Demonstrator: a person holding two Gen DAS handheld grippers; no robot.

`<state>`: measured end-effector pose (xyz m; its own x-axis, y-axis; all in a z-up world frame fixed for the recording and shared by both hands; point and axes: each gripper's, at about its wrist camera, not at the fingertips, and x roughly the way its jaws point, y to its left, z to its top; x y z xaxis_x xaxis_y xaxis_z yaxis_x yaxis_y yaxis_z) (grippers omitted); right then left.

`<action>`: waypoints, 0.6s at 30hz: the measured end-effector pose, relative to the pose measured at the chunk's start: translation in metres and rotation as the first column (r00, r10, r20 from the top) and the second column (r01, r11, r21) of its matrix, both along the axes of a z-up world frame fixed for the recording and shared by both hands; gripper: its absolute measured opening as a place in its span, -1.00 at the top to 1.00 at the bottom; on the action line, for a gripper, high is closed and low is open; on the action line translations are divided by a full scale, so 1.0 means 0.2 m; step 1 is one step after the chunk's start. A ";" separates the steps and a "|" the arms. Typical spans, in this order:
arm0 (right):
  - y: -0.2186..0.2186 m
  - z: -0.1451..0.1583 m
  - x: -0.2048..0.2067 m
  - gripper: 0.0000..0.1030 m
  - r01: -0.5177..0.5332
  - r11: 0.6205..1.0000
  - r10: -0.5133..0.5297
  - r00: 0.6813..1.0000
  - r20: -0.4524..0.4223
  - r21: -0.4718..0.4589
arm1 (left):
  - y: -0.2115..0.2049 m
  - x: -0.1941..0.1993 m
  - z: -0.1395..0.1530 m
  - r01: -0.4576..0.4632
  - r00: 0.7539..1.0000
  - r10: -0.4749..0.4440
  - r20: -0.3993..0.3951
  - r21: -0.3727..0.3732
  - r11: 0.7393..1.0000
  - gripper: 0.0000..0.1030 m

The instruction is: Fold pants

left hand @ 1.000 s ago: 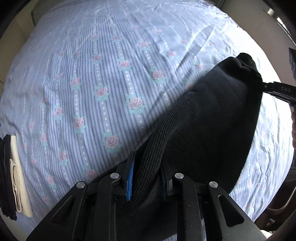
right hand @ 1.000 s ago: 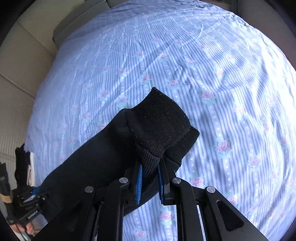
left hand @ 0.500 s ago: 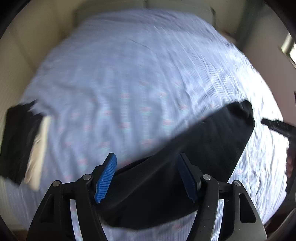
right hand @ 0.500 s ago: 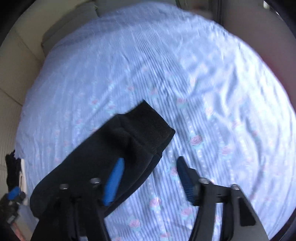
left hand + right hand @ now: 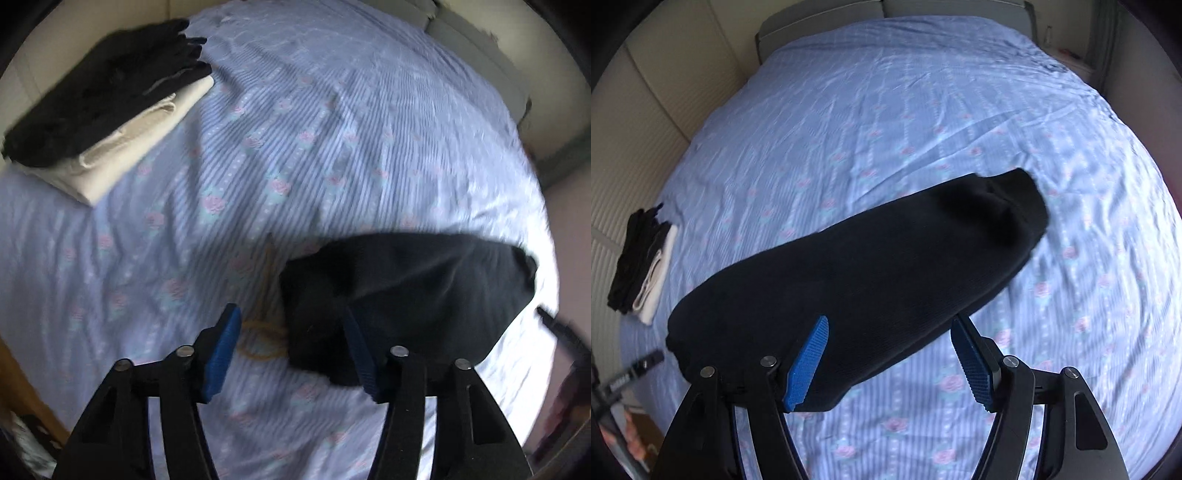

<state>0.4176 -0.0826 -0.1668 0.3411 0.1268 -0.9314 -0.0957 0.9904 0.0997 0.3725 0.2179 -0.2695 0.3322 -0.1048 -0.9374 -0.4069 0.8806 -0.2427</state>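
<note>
**Both grippers spread wide over the folded pants**

Left gripper (image 5: pixel 291 354), with its blue ribbed pads spread wide, hovers over the near end of the black knitted pants (image 5: pixel 402 295), gripping nothing; its right pad overlaps the dark cloth in this view, though contact cannot be judged. Right gripper (image 5: pixel 890 365) is likewise wide apart and empty, poised above the pants (image 5: pixel 864 277).

Those pants lie as one long, narrow folded bundle, slanting across the pale blue striped bedsheet printed with pink roses (image 5: pixel 886 110). Motion blur softens the left wrist view.

Well apart from the pants, near the sheet's edge, sits a stack of folded clothes: a black garment (image 5: pixel 99 85) on top of a cream one (image 5: pixel 125 147).
</note>
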 end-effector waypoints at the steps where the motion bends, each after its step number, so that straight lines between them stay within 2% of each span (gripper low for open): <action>1: 0.00 0.00 0.00 -0.34 0.001 1.000 -0.001 1.000 0.003 -0.002 | 0.00 0.03 -0.01 -0.005 1.000 0.005 0.001 -0.006 1.000 -0.05; 3: -0.01 0.01 0.00 -0.34 0.010 1.000 -0.010 1.000 0.004 -0.008 | 0.01 0.11 -0.07 -0.011 1.000 0.011 -0.026 0.001 1.000 0.04; 5: -0.02 0.01 0.01 -0.34 0.022 0.999 -0.021 1.000 0.004 -0.023 | 0.00 0.18 -0.12 -0.004 0.998 0.006 -0.060 0.024 1.000 0.06; 8: -0.03 0.01 0.03 -0.34 0.025 0.999 -0.025 1.000 0.017 -0.044 | -0.05 0.27 -0.17 0.041 0.992 -0.025 -0.125 0.122 0.992 0.03; 11: -0.08 0.01 0.04 -0.34 0.048 0.998 -0.047 0.999 0.022 -0.036 | -0.10 0.31 -0.13 0.087 0.986 -0.056 -0.160 0.189 0.978 0.05; 15: -0.25 -0.01 0.06 -0.34 0.134 0.990 -0.135 0.991 0.026 0.046 | -0.22 0.24 0.11 0.150 0.989 -0.140 -0.057 0.291 0.945 -0.01; 16: -0.28 -0.02 0.07 -0.34 0.153 0.986 -0.154 0.988 0.020 0.068 | -0.27 0.21 0.17 0.169 0.985 -0.169 -0.026 0.277 0.946 -0.01; 18: -0.39 -0.06 0.10 -0.35 0.194 0.973 -0.196 0.981 0.004 0.129 | -0.37 0.17 0.23 0.229 0.972 -0.234 0.003 0.193 0.954 0.00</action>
<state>0.4380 -0.1612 -0.1795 0.3862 0.1732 -0.9060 0.0952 0.9695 0.2259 0.4070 0.1433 -0.2244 0.3444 -0.0029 -0.9388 -0.1825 0.9807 -0.0700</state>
